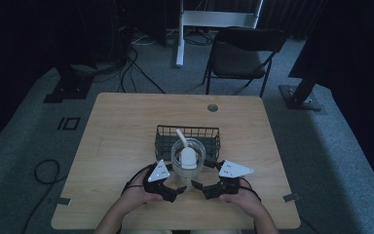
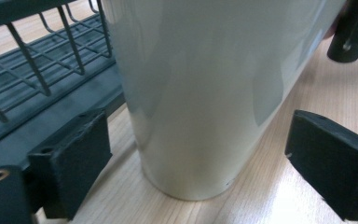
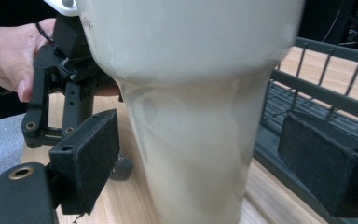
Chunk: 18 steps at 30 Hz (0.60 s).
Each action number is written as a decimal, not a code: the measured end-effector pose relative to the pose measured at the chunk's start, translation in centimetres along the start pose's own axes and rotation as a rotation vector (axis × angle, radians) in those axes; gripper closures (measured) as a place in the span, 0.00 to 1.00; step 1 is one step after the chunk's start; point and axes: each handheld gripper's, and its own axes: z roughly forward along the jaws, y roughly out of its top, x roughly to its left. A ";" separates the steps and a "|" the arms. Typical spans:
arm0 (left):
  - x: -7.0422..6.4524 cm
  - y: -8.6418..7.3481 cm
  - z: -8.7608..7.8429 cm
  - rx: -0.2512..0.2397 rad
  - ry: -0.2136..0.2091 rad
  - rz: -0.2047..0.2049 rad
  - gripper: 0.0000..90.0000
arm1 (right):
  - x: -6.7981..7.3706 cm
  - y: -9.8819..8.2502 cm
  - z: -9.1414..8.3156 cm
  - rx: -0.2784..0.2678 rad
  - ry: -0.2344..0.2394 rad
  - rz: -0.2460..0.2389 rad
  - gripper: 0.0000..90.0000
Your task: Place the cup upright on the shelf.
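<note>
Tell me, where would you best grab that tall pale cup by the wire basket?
Probably low on the cup's narrower lower body, below the wider top. It stands upright, with the basket close behind, so come from its sides, where the left gripper and right gripper already wait open.

The near edge of the table (image 1: 126, 209) is taken up by the left gripper (image 1: 176, 189) and the right gripper (image 1: 198, 186), their open jaws set on either side of the cup (image 1: 188, 163) with gaps left at both pads. Passage behind the cup is barred by the wire basket (image 1: 163, 139), which stands just beside it. Bare wood is left open to the left, to the right and beyond the basket.
</note>
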 end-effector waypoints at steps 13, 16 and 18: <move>0.1 -0.1 0.9 -0.037 -0.021 0.004 0.15 | -0.1 0.0 2.1 -0.004 0.010 -0.032 0.13; 0.2 -0.3 0.9 -0.054 -0.026 0.000 0.15 | -0.1 0.0 2.4 -0.004 0.011 -0.032 0.12; 0.2 -0.5 1.0 -0.067 -0.031 -0.006 0.15 | -0.1 0.0 2.6 -0.008 0.012 -0.030 0.11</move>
